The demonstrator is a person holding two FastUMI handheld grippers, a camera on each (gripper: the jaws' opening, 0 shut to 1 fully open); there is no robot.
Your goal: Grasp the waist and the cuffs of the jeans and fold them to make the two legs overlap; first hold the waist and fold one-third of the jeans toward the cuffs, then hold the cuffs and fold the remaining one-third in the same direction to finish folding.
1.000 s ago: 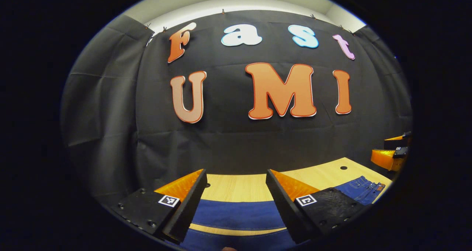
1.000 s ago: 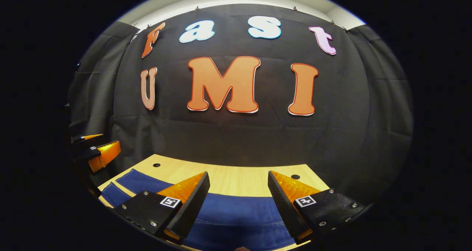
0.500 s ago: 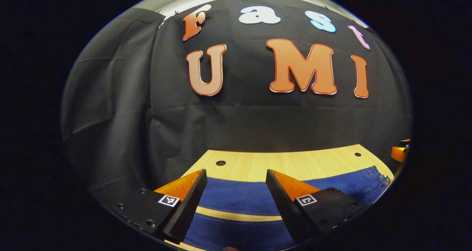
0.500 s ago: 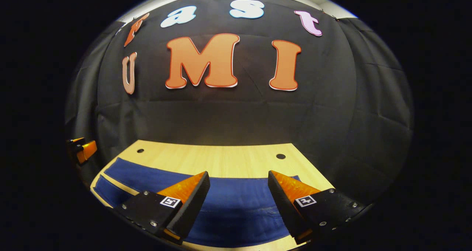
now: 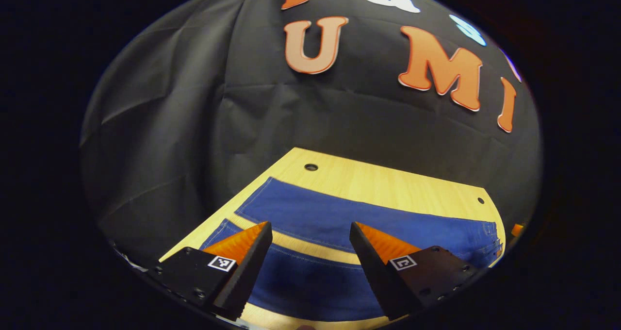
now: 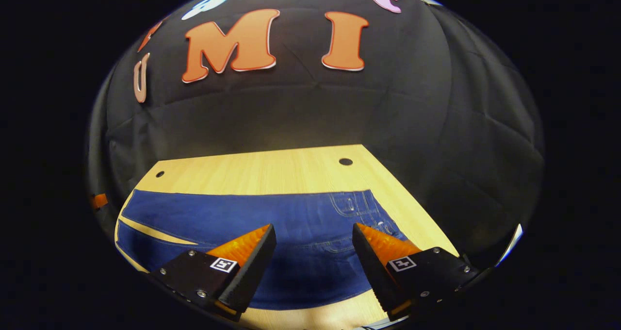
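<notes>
Both sets of jaws stood wide apart and gripped nothing as the left gripper [image 5: 308, 233] and the right gripper [image 6: 313, 234] hung above a pair of jeans [image 5: 339, 223] spread flat on a pale wooden table [image 5: 388, 179] inside the booth. Neither gripper's fingers appeared to touch the denim.

Seen from the left gripper view, the two legs lay side by side, parted by a thin strip of bare wood, their cuffs [image 5: 242, 213] ending near the table's left edge. That gripper was poised over the nearer leg close to the cuff end, apparently to take hold there.

From the right gripper view, the waist [image 6: 368, 208] with its pockets and stitching sat toward the table's right side, and that gripper hovered just above it. Each tool seemed stationed at its own end of the garment so that one leg could be lifted evenly along its length and laid over the other.

With the legs apart and no crease made, the first fold looked not yet begun. Small round holes [image 6: 345, 161] marked the tabletop near the far corners, well clear of the cloth.
</notes>
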